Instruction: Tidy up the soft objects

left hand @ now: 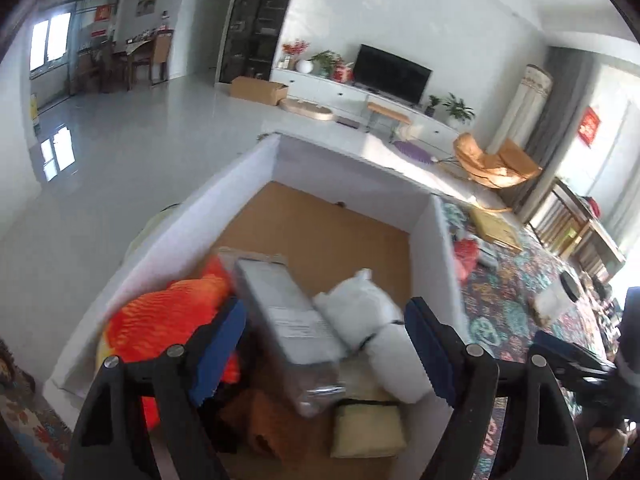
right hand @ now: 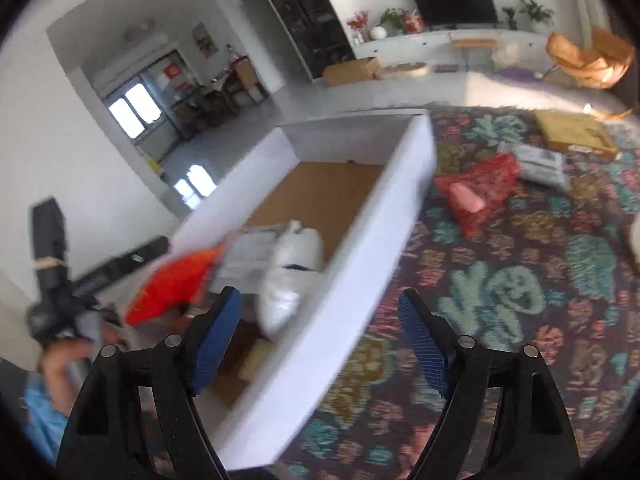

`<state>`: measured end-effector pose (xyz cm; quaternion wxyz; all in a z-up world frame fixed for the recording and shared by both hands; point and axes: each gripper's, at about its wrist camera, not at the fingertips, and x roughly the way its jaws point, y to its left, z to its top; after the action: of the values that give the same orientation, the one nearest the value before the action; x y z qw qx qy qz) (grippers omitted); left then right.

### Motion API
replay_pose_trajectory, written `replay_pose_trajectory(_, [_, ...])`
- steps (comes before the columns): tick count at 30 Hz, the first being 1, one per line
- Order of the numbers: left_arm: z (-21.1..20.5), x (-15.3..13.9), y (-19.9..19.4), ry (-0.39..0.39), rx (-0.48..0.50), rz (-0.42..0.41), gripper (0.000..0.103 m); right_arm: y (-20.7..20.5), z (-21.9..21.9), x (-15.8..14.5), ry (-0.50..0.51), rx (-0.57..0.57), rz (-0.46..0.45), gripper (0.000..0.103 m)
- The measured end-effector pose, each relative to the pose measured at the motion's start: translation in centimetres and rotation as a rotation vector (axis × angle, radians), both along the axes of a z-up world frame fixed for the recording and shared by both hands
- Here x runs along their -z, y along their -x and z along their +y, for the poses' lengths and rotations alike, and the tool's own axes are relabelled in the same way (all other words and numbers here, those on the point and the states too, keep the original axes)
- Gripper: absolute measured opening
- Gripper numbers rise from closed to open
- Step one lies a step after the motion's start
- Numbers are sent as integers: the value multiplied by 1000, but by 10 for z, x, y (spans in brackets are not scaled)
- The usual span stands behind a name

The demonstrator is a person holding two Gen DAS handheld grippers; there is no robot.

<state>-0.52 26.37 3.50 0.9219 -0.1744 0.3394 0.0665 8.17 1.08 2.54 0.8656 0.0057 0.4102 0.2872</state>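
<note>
So the white box [left hand: 224, 216] already holds an orange plush [left hand: 160, 320], grey packet [left hand: 280, 304] and white pillows [left hand: 360, 308]; both hand-held grippers [left hand: 326, 344] [right hand: 320, 340] gape empty, while a red bag [right hand: 480, 192] waits on the rug [right hand: 520, 300].

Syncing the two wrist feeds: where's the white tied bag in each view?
Left wrist: white bag sits in the lower middle, inside the box, right of the grey packet, just left of the right-hand blue pad.
Right wrist: white bag sits left of centre, inside the box, against its near white wall, right of the orange plush.
Shared landmark: the TV on the far wall.
</note>
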Motion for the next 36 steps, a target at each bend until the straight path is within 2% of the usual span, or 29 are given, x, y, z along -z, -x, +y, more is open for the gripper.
replay_pose_trajectory(3, [-67,-17,-12,-1,164,-29,81,-9,-60,42,151,193,-1,83])
replay_pose_trajectory(6, [-143,-20,-19,-3,357,-25,87,-17,-123,72,232,381,15,83])
replay_pose_trajectory(9, [-216,-10,-31,-2,523,20,89,-20,-170,90,293,529,7,83])
replay_pose_trajectory(11, [-254,8,-45,-32,571,62,89,-17,-190,96,316,604,-10,83])
replay_pose_trajectory(14, [-290,47,-72,-117,550,98,89,-17,-210,100,276,673,20,83])
replay_pose_trajectory(17, [-296,93,-100,-175,502,153,89,-18,-215,104,294,701,28,83])
replay_pose_trajectory(21, [-299,126,-124,-271,481,197,89,-20,-220,106,267,703,46,83])
replay_pose_trajectory(23, [-300,137,-131,-309,484,208,89,-21,-221,108,265,705,48,84])
replay_pose_trajectory(28, [-295,142,-131,-265,487,187,96,-23,-221,109,265,704,49,84])
replay_pose_trajectory(30, [-297,145,-133,-263,507,195,103,-23,-221,109,266,704,48,85])
replay_pose_trajectory(36, [-297,145,-135,-265,509,197,103,-23,-221,108,264,704,49,85])
